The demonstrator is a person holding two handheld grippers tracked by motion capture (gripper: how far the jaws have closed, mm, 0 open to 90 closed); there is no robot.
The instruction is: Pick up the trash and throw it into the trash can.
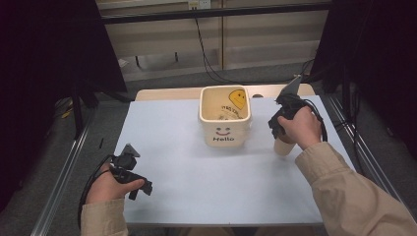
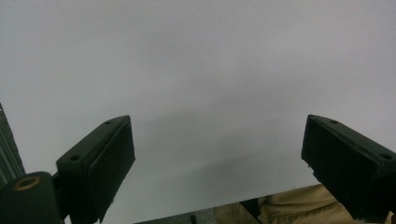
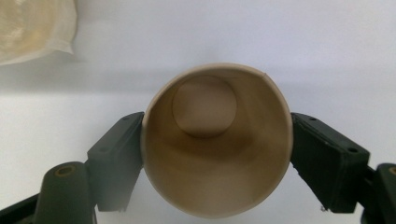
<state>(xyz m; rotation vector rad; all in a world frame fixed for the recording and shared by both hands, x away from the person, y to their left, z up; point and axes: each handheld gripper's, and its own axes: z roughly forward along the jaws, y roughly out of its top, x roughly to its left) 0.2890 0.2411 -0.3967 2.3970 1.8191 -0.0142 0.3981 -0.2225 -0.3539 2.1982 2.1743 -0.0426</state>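
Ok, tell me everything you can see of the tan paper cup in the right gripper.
The tan paper cup looks like plain, unprinted paper, round, with a thin rim, a seam at its upper right and a flat bottom; it is empty. The right gripper has its black jaws pressed against opposite sides. In the high view it stands upright on the white table sheet, right of the cream Hello bin, apart from it.

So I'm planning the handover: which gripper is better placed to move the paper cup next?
Right. The right gripper already has its jaws against the paper cup, beside the bin; the left gripper is open over bare table.
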